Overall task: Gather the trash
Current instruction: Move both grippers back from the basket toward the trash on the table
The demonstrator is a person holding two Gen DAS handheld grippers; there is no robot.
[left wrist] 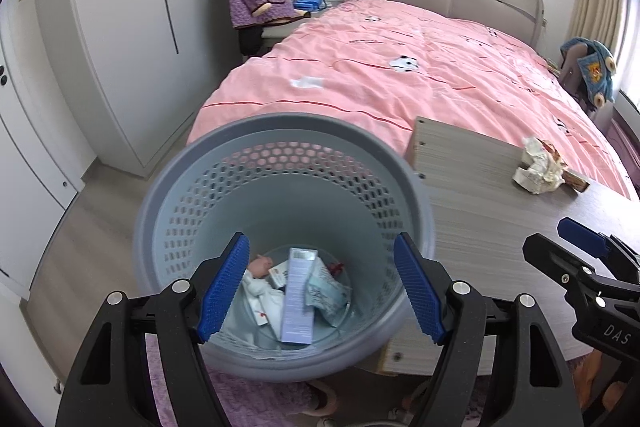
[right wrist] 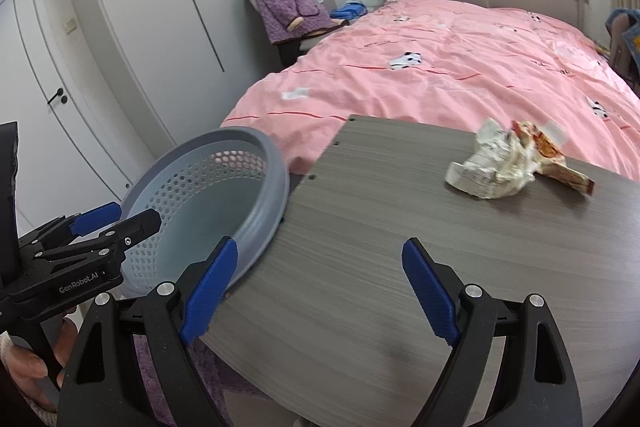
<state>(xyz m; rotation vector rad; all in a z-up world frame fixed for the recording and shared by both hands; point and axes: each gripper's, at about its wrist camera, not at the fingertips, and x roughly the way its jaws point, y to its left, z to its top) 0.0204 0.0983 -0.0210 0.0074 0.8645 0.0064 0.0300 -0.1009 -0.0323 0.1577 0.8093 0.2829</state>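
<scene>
Left wrist view first: my left gripper [left wrist: 320, 287] hangs over the mouth of the grey perforated wastebasket [left wrist: 200, 187], jaws spread wide with nothing between them. Down in the bottom I can see a pale lilac carton [left wrist: 298, 301] lying among other packets and paper scraps. The basket sits on the floor, its rim right against the corner of the grey wood-grain table [left wrist: 492, 227]. On the table's far edge sits the crumpled wrapper wad [left wrist: 538, 165], well apart from the basket. My right gripper [left wrist: 560, 247] pokes in from the right over the tabletop. Beyond all this is the pink-covered bed [left wrist: 400, 75] and a white wardrobe [left wrist: 120, 27], with a strip of bare floor between them.

Right wrist view: my right gripper [right wrist: 320, 291] is also wide apart and empty, sitting over the table's near left edge. The tabletop [right wrist: 400, 227] ahead is open all the way to the wrapper wad [right wrist: 504, 163], which lies near the far side by the bed [right wrist: 440, 67]. The wastebasket [right wrist: 260, 195] is to the left, rim touching the table edge, with my left gripper [right wrist: 120, 219] above it.
</scene>
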